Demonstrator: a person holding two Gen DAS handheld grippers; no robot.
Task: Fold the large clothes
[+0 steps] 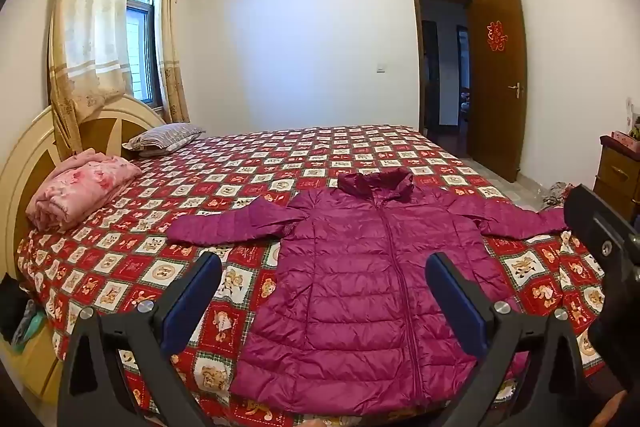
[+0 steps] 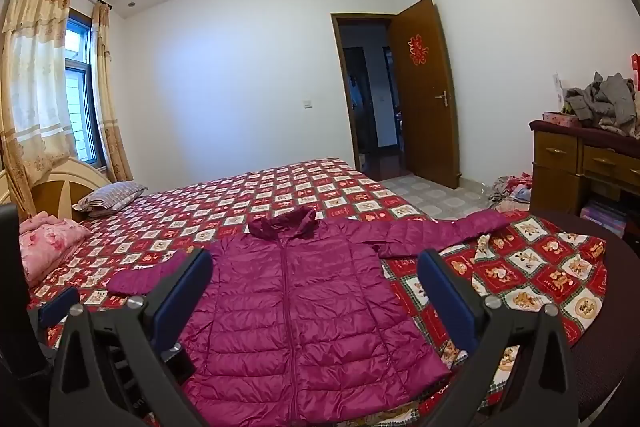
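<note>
A magenta quilted hooded jacket lies flat, front up and zipped, on the bed's red patterned cover, sleeves spread left and right. My left gripper is open and empty, held above the jacket's lower half. My right gripper is open and empty too, over the jacket near its hem. The right gripper also shows at the right edge of the left wrist view. The left sleeve is partly hidden behind my finger.
A folded pink quilt and a striped pillow lie by the headboard. A wooden dresser with grey clothes on top stands right of the bed. Clothes lie on the floor near the open door.
</note>
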